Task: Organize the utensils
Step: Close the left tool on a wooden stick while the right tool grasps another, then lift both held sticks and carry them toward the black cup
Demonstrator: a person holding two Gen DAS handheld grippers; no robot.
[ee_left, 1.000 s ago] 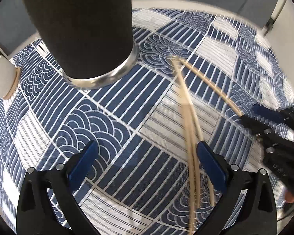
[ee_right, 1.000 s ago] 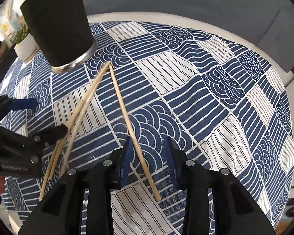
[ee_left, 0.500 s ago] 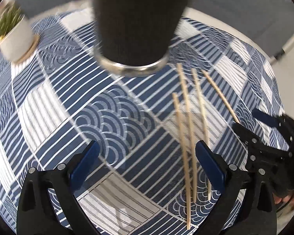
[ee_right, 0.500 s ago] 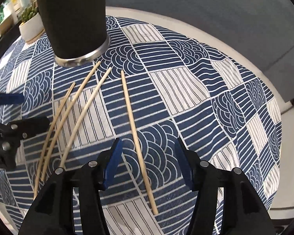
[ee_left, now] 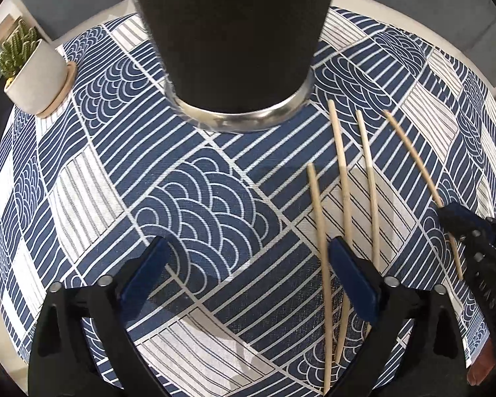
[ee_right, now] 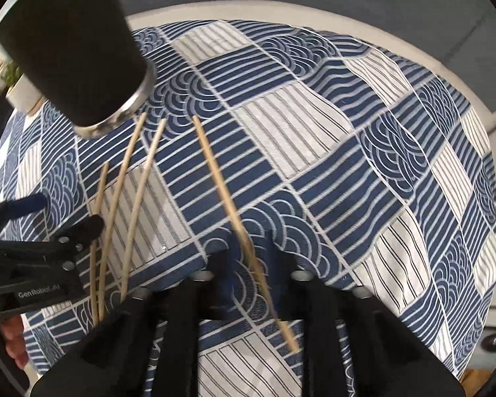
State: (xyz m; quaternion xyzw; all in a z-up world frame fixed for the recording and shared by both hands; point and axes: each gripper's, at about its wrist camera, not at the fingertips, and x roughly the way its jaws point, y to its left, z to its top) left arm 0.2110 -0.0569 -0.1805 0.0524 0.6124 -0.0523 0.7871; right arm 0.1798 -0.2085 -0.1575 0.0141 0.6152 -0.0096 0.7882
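Four chopsticks [ee_left: 344,178] lie on the worktop [ee_left: 198,205] by the black cup [ee_left: 234,39] — left tool [ee_left: 248,281] gapes empty; right tool [ee_right: 251,258] straddles one stick [ee_right: 234,218], blurred — can't tell

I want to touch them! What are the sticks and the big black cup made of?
The sticks look like pale, unpainted bamboo or wood, matte and thin. The big black cup looks metal under a matte dark coating: a shiny silver band shows round its base.

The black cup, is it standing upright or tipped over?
Upright. The black cup stands on its steel base on the tablecloth; four chopsticks lie flat beside it.
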